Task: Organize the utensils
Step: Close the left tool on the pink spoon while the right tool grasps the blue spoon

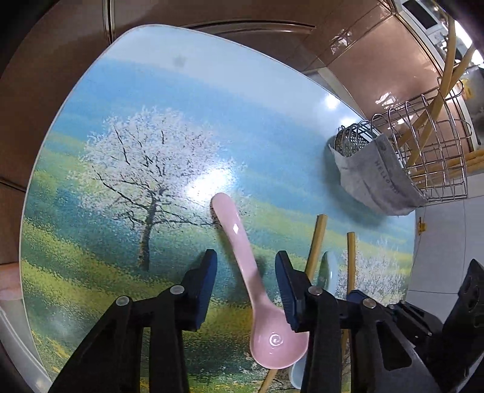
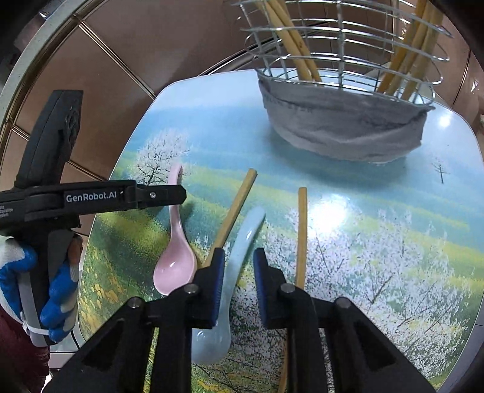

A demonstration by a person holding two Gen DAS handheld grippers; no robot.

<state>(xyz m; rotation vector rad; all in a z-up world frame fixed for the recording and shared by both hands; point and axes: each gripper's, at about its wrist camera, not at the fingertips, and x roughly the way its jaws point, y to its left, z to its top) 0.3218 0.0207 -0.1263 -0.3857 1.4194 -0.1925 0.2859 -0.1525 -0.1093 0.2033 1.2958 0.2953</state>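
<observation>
Straddling pink spoon (image 1: 246,266), blue spoon (image 2: 239,251)

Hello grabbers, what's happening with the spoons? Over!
Left gripper open around pink ceramic spoon. Right gripper open around pale blue ceramic spoon. Both lying flat. Bamboo chopsticks alongside.

A: Printed counter (image 1: 169,127), glossy: white blossoming tree, green and yellow meadow, blue haze. Rounded corners, pale rim.

B: Bright glare spots on the counter print, from overhead light.

A: Beyond the far edge, brown tiled floor (image 2: 99,69) with thin gold seams.

B: Far right, white tiles (image 1: 438,241). Top right corner, a white appliance (image 1: 423,15), blurred.
</observation>
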